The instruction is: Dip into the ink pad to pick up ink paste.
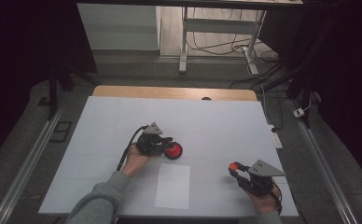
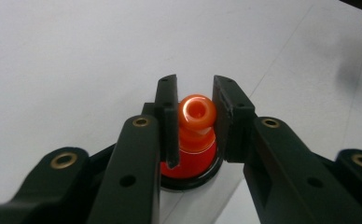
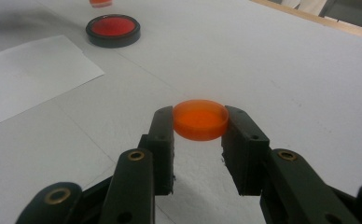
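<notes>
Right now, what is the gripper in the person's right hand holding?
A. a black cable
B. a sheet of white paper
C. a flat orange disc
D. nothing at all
C: in the right gripper view, the right gripper has its two black jaws closed on the edges of a flat orange disc, held up off the white table.

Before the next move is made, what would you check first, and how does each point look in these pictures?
1. Left gripper shut on the orange knobbed plastic piece: ok.
2. Knobbed piece lined up over the round red dish with a black rim: ok in the left gripper view.
3. Knobbed piece seated in the dish: cannot tell.
4. Right gripper shut on the flat orange plastic disc: ok.
5. Disc held level, off the white table cover: ok.
6. White paper sheet away from both grippers: ok.
</notes>
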### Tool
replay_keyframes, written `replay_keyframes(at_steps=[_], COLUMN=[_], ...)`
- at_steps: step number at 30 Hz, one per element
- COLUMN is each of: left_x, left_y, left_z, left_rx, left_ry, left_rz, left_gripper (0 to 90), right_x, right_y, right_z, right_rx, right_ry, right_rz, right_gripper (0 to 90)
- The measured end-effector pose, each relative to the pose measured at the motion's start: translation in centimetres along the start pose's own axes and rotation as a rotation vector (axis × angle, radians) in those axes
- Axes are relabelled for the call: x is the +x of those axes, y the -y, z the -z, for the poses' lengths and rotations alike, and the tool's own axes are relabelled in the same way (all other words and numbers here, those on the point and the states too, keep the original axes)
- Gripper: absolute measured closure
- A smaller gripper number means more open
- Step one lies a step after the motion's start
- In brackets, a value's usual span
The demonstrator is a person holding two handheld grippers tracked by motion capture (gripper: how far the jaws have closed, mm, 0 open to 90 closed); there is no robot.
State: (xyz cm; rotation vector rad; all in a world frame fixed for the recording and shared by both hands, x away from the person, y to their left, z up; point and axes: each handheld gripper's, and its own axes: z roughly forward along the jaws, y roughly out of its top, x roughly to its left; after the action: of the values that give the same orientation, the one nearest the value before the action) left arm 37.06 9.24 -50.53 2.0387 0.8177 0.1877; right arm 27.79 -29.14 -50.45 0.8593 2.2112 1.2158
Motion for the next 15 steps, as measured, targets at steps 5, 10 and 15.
replay_keyframes(at_steps=[5,10,15], left_x=[0.3,0.4,0.5], left_y=[0.1,0.1,0.2], left_z=[-0.6,-1.0,-1.2], left_rx=[0.004,0.008,0.013], left_ry=[-0.002,-0.004,-0.006], left_rz=[0.007,0.008,0.009], left_gripper=[72.4,72.5,72.4], right_x=[0.0,0.0,0.0], right_y=[0.0,0.0,0.0], right_z=[0.0,0.0,0.0], right_rx=[0.000,0.000,-0.001], right_ry=[-0.001,-0.001,-0.001], right_rz=[-0.002,-0.002,0.001], right_gripper=[64.7,64.7,64.7])
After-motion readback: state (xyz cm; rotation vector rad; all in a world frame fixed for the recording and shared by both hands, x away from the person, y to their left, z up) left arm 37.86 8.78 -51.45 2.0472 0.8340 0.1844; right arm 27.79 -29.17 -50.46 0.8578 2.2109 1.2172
